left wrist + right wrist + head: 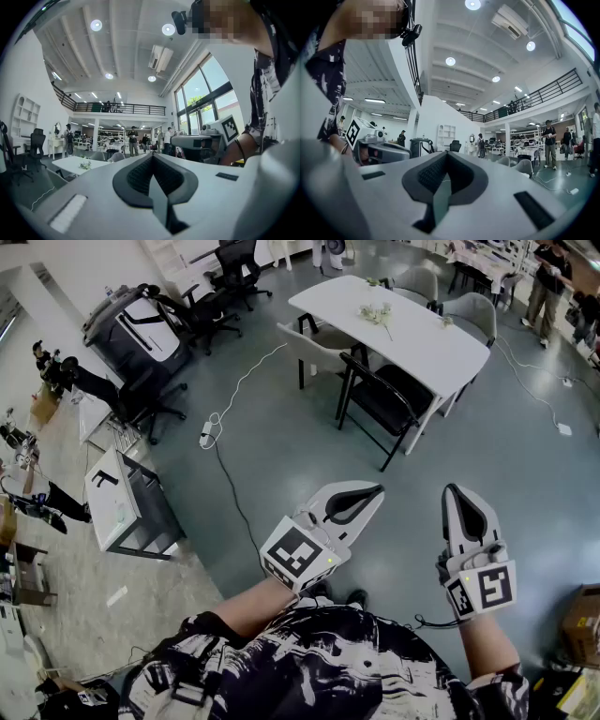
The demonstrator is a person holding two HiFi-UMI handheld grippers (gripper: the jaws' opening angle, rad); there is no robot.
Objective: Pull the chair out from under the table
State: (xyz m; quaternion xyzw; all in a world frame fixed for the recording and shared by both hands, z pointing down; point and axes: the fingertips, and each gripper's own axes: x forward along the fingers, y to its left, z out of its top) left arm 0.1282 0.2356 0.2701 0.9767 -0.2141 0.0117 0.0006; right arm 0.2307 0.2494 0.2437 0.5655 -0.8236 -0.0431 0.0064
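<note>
The table (422,345) has a smooth white top with a soft shine. The chair (392,397) at the table's near side has a black seat that looks matt, and thin dark legs that look like metal. The floor (281,451) around the table is smooth, grey and a little shiny. Well apart from the table, the left gripper (371,495) and the right gripper (455,497) are smooth white plastic with black ribbed pads (138,176).

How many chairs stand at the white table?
4. On the near side, a black chair and a pale chair; on the far side, a grey chair and a second grey chair further back. The white table may hide more.
</note>
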